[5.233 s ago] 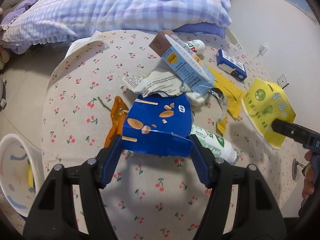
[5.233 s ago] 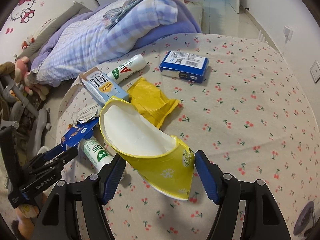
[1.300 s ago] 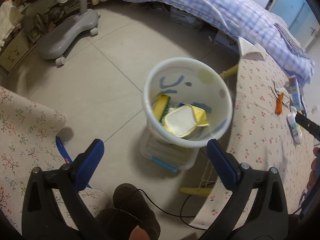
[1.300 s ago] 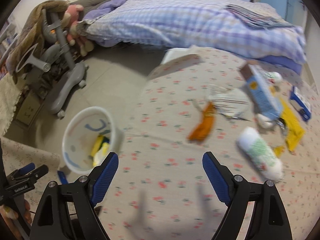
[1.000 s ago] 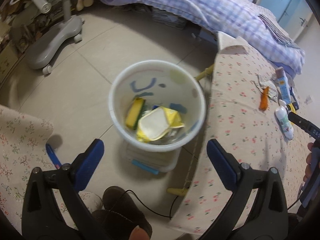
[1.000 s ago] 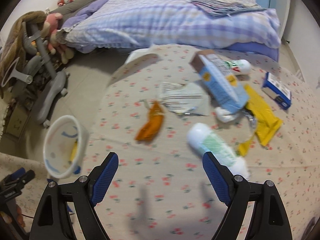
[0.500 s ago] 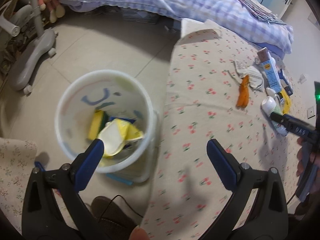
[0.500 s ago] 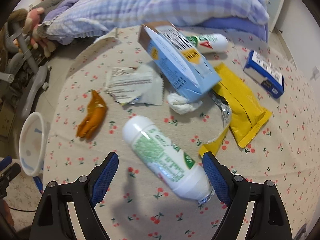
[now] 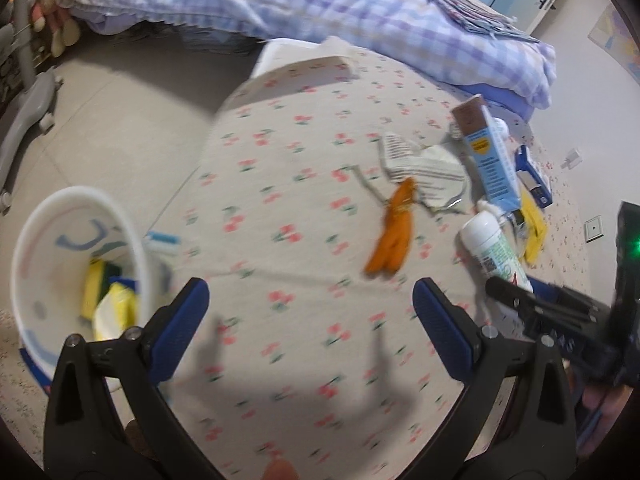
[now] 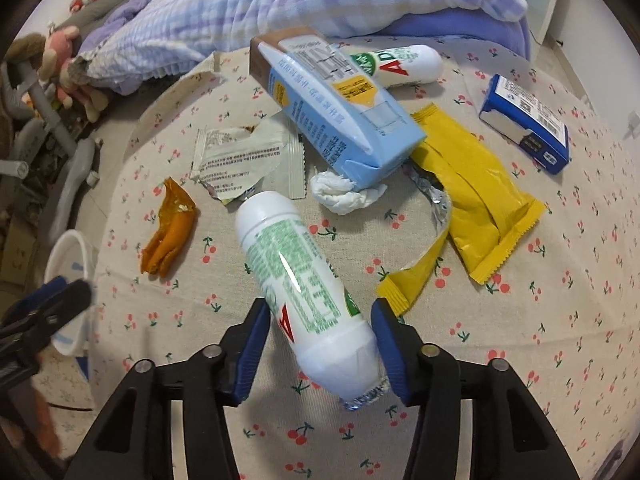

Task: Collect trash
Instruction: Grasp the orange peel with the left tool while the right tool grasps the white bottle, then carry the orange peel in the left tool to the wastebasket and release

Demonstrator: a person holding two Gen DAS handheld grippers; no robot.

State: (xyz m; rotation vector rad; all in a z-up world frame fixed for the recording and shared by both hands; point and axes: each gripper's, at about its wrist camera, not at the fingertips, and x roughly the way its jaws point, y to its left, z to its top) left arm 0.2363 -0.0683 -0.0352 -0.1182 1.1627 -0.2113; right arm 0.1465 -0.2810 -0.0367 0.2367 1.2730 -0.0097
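A white bottle with green print (image 10: 304, 288) lies on the cherry-print tablecloth (image 10: 540, 300). My right gripper (image 10: 320, 342) has its blue pads on both sides of the bottle's near end, closed around it. My left gripper (image 9: 312, 328) is open and empty above the table's near edge. An orange wrapper (image 9: 394, 236) lies ahead of it, also in the right wrist view (image 10: 170, 228). The white trash bin (image 9: 76, 248) stands on the floor at the left, holding yellow and blue trash.
On the table lie a light blue carton (image 10: 336, 108), a torn paper wrapper (image 10: 240, 156), a crumpled tissue (image 10: 340, 194), yellow wrappers (image 10: 476, 188), a second white bottle (image 10: 396, 64) and a dark blue box (image 10: 524, 120). A bed with checked bedding (image 9: 320, 4) stands behind.
My left gripper has swung from above the bin toward the table. My right gripper has moved in and narrowed around the white bottle.
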